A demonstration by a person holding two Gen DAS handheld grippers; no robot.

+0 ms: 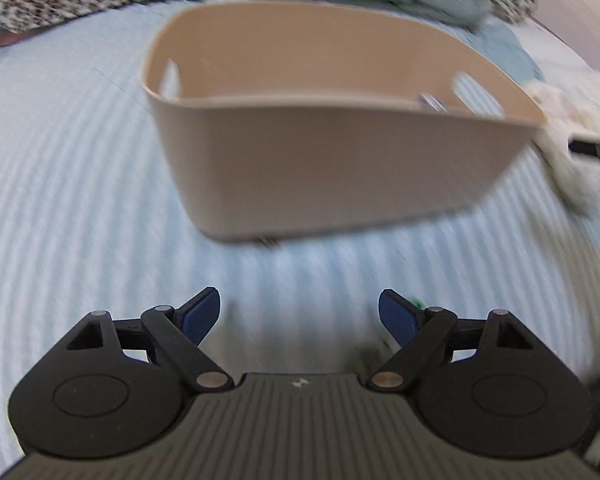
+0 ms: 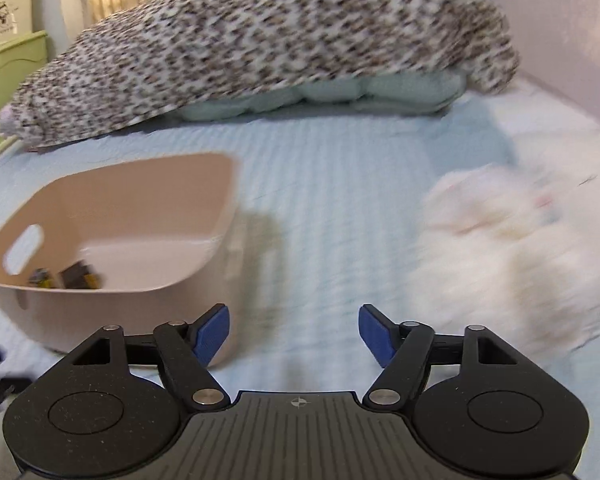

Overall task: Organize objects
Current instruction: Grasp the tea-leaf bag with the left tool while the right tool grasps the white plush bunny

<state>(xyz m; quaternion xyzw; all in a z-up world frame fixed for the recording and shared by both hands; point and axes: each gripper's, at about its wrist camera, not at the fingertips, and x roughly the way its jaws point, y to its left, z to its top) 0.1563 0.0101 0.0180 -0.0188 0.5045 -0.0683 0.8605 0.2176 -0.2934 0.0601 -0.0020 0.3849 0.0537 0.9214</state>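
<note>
R gripper (image 2: 294, 334): jaws apart, nothing between; bare bedsheet (image 2: 332, 184) under them.
L gripper (image 1: 300, 318): jaws apart, empty; striped sheet below, small dark-green blur just by its right finger, can't identify.

Key relation: white fluffy item (image 2: 512, 248) lies ahead-right of R jaws, near, on the sheet; heavy blur, so long axis can't be told, roughly a soft lump w/ no clear orientation. In L view the same item (image 1: 572, 156) sits far right, just beside the bin's right end, well apart from L jaws. Judgement: R hand nearer, likely the one to take it.

Beige bin (image 2: 148, 300): ahead-left of R jaws, close; straight ahead of L jaws (image 1: 332, 160), upright, slot handles each end.
Contents: few small dark/yellowish pieces (image 2: 66, 278) at near-left corner of floor; metallic bit (image 1: 432, 102) seen over rim in L view. Rest of floor bare.

Beyond: leopard-print pillow (image 2: 260, 44) over pale-green cushion (image 2: 324, 96), at head of bed.
</note>
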